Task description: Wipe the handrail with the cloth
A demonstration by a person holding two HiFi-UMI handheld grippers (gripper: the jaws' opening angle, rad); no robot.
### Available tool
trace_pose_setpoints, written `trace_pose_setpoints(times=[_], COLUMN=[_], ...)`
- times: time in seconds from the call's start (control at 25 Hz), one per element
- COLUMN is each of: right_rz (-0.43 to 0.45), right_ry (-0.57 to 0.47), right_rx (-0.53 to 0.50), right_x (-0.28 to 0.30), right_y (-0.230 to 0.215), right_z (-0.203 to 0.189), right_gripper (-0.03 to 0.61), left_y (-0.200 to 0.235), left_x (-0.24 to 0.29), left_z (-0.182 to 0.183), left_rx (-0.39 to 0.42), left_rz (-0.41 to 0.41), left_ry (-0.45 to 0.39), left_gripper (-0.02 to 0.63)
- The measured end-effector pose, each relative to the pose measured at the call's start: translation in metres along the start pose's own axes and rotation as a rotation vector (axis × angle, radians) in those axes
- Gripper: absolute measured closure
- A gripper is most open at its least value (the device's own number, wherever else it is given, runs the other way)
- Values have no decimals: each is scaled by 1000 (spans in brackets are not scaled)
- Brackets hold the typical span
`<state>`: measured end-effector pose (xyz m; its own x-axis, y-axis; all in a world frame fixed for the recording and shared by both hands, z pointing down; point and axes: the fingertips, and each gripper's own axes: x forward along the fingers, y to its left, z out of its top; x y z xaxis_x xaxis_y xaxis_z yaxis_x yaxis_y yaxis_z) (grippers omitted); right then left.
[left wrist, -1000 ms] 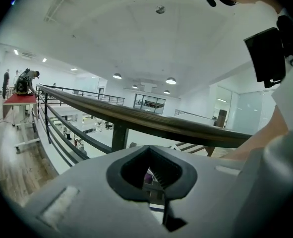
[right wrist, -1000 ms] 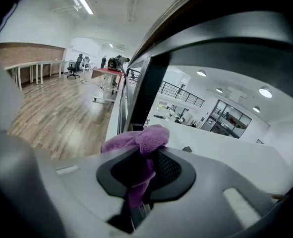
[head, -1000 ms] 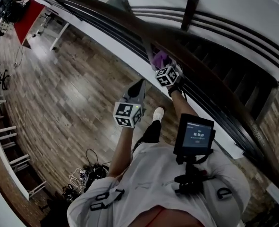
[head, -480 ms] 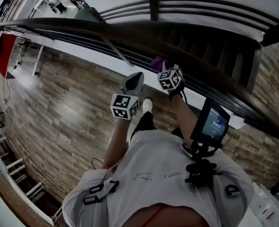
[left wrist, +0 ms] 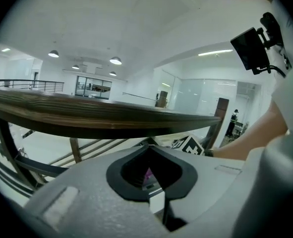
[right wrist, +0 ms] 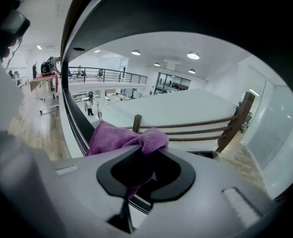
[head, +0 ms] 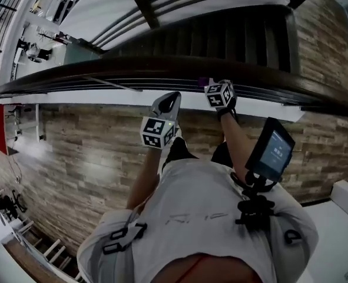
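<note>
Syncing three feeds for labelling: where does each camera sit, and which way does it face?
Head view: on the person's head, facing steeply down over the dark wooden handrail; shows both forearms, white shirt, left gripper, right gripper.
Left gripper view: on that gripper, looking along its shut jaws toward the handrail from below; shows the right forearm.
Right gripper view: on that gripper, looking along the handrail past the purple cloth it grips.
Shared: handrail in all; cloth in head and right gripper views.

A small screen (head: 272, 149) rides a chest harness (head: 253, 211) above plank flooring (head: 85, 152), a dark staircase (head: 221, 31) beyond.
</note>
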<state>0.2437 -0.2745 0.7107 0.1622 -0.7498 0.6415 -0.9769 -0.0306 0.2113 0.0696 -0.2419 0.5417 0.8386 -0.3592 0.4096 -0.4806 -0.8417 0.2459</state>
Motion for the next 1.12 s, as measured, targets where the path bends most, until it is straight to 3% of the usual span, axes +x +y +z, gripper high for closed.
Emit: trace_pose_setpoints(times=[0.44, 0.56, 0.92, 1.12], right_rz=[-233, -297, -481, -586], right_ry=[-10, -6, 13, 60], right_rx=[56, 119, 217, 261], right_x=[-53, -71, -125, -168], right_y=[-150, -193, -327, -425], right_z=[-88, -111, -185, -258], right_gripper=[531, 531, 531, 532], left_y=[-143, -186, -291, -359], left_x=[100, 123, 189, 235], left_z=[-10, -8, -21, -37], left_rx=[137, 171, 195, 177], left_rz=[-298, -368, -518, -581], left_ry=[114, 133, 170, 172], left_gripper=[612, 612, 612, 612])
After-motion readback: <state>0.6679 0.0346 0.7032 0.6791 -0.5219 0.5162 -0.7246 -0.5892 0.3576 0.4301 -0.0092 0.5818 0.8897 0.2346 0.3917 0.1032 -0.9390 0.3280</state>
